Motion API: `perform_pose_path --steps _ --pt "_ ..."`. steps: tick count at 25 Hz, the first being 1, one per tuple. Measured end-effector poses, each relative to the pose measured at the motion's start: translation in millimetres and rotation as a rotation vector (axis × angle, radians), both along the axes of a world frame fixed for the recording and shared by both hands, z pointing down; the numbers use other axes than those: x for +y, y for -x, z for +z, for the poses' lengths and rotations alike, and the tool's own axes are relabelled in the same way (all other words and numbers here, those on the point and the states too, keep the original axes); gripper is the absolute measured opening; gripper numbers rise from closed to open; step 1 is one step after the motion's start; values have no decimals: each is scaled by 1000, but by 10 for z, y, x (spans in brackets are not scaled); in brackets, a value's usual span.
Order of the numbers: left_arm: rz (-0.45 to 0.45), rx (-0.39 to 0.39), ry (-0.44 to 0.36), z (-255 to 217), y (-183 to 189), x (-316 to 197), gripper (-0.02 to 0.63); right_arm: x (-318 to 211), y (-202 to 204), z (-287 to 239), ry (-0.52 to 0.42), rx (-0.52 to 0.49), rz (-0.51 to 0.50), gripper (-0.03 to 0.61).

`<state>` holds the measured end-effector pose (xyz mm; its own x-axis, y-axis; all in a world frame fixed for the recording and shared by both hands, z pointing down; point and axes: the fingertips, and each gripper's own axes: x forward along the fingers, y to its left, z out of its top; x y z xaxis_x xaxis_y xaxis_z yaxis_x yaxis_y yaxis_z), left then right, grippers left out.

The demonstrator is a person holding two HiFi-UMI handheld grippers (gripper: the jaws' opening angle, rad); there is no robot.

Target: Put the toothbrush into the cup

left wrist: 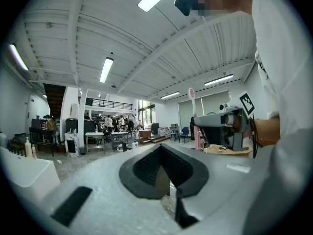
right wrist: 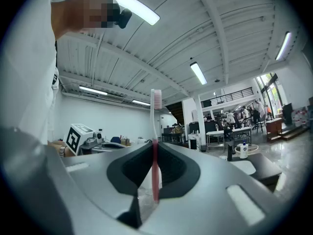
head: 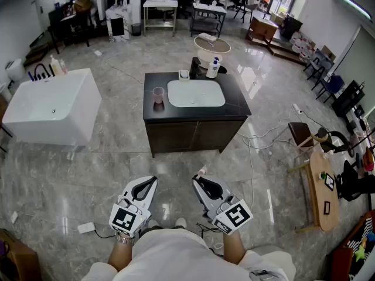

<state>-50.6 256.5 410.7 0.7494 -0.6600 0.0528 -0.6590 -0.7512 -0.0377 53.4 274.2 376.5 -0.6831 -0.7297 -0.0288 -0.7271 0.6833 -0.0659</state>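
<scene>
Closest to us in the head view is our own pale shirt front, and just beyond it the two grippers, held low and side by side over the grey floor. Our left gripper (head: 151, 181) looks idle. Our right gripper (head: 198, 182) carries the toothbrush (head: 202, 171), of which only a small pale tip shows past the jaws. We judge both are held close to the body because the walk to the dark surface (head: 234, 95) is not yet made. The cup (head: 158, 94) stands on it left of the white basin (head: 195, 92), well apart from us. Whether the cup is empty is too small to tell.

From the left gripper view, the jaws are pressed together with nothing between them, so this gripper (left wrist: 169, 180) is free, probably to steady the cup later. Our right gripper (left wrist: 203, 123) shows at the side with the toothbrush (left wrist: 197, 131) rising above it.

From the right gripper view, the jaws are clenched on the toothbrush (right wrist: 155, 131) at its pink handle, bristles up and away from the gripper (right wrist: 154, 182). The clamp sits low on the handle and leaves most of its length free. The handle's lower end is lost in the jaws. A corner of the surface (right wrist: 266, 166) shows at right, but we can make out no cup there.
</scene>
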Motion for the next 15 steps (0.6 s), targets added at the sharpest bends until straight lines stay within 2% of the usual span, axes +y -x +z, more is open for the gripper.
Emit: perform_pose_path --steps 7,15 --pt "10 11 5 30 -36 -21 -2 -27 -48 55 2 3 2 40" --pt "11 -17 42 146 -18 5 -2 -38 -37 127 20 16 -1 40"
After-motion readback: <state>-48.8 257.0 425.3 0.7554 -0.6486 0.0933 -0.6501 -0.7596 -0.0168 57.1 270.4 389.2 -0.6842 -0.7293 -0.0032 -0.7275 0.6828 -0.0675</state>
